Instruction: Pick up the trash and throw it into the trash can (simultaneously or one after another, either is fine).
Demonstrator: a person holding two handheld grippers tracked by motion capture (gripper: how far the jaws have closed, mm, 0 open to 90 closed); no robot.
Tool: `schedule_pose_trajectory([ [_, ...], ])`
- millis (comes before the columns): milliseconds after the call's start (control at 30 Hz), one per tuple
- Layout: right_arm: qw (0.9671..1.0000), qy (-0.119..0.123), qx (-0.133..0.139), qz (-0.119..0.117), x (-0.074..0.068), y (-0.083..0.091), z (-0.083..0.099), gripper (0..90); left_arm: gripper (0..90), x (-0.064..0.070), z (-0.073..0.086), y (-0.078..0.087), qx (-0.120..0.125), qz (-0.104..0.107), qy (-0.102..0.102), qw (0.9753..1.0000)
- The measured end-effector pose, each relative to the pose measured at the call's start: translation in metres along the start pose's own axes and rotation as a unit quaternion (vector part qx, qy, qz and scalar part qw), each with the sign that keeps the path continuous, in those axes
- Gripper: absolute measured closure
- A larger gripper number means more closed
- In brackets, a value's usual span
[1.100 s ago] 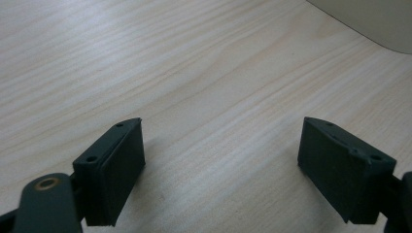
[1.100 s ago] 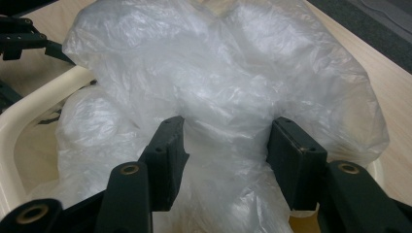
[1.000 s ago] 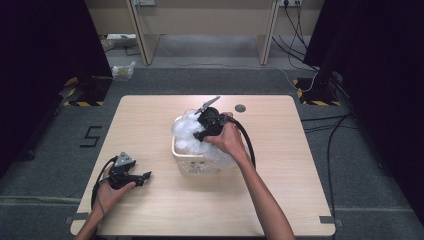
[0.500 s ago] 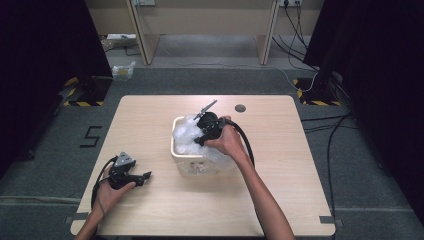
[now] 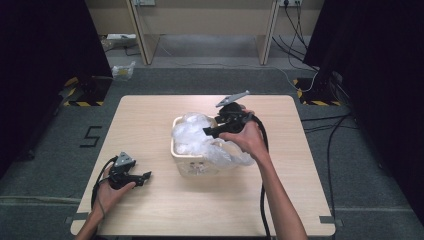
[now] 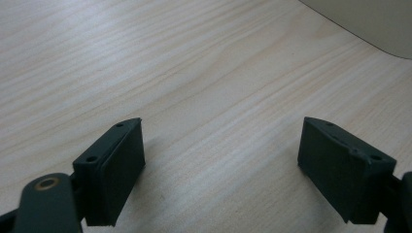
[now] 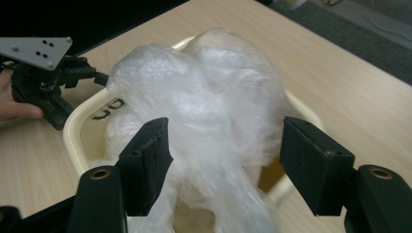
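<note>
While the left gripper (image 5: 145, 175) rests on the bare wood of the table (image 5: 150, 115) near its front left corner, jaws spread wide with nothing between them, it gives no help to the work further right. There, a cream plastic basket (image 5: 192, 162) stands at the middle of the table, stuffed with a crumpled clear plastic bag (image 5: 192, 132) that billows above the rim and spills over the right-hand wall. The right gripper (image 5: 210, 131) hovers over the bag, its jaws parted on either side of the film and not yet pinching it, as the right gripper view makes plain.

The main risk, as I judge it, is the basket: it looks light and nothing steadies it, so a pull on the bag could drag or tip it. The film is also slippery and loosely bunched; a shallow bite may catch only a thin fold, which could slide out or tear. The trailing part over the wall might snag on the rim.
</note>
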State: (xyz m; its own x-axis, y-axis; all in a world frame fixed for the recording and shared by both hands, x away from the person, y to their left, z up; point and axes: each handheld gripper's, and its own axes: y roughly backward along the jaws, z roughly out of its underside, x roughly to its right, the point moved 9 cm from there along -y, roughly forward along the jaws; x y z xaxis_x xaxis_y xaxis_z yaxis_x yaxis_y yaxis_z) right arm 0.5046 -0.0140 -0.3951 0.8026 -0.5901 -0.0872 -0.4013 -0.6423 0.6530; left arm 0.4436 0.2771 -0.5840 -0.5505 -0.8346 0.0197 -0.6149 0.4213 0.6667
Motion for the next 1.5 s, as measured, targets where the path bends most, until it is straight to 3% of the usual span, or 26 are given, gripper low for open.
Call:
schedule_pose_trajectory([
  [100,0.9995,-0.016,0.016,0.023,0.012,0.024,0.01,35.0,16.2,0.0,0.0,0.0,0.001,0.0,0.0,1.0],
  [467,0.9956,-0.047,0.03,0.075,0.039,0.062,0.05,34.9,16.2,0.0,0.0,0.0,0.001,0.0,0.0,1.0],
  [733,0.9913,-0.07,0.03,0.107,0.057,0.075,0.086,34.9,16.2,0.0,0.0,0.0,0.001,0.0,0.0,1.0],
  [1033,0.9825,-0.104,0.029,0.152,0.077,0.087,0.13,34.9,16.2,0.0,0.0,0.0,0.001,-0.001,0.0,1.0],
  [1167,0.9804,-0.114,0.034,0.157,0.077,0.09,0.146,34.9,16.2,0.0,0.0,0.0,0.001,-0.001,0.001,1.0],
  [1367,0.9759,-0.113,0.029,0.184,0.078,0.094,0.163,34.0,16.2,0.0,0.0,0.0,0.001,-0.001,0.0,1.0],
  [1500,0.975,-0.109,0.029,0.191,0.075,0.092,0.17,33.3,16.2,0.0,0.0,0.0,0.001,-0.001,0.0,1.0],
])
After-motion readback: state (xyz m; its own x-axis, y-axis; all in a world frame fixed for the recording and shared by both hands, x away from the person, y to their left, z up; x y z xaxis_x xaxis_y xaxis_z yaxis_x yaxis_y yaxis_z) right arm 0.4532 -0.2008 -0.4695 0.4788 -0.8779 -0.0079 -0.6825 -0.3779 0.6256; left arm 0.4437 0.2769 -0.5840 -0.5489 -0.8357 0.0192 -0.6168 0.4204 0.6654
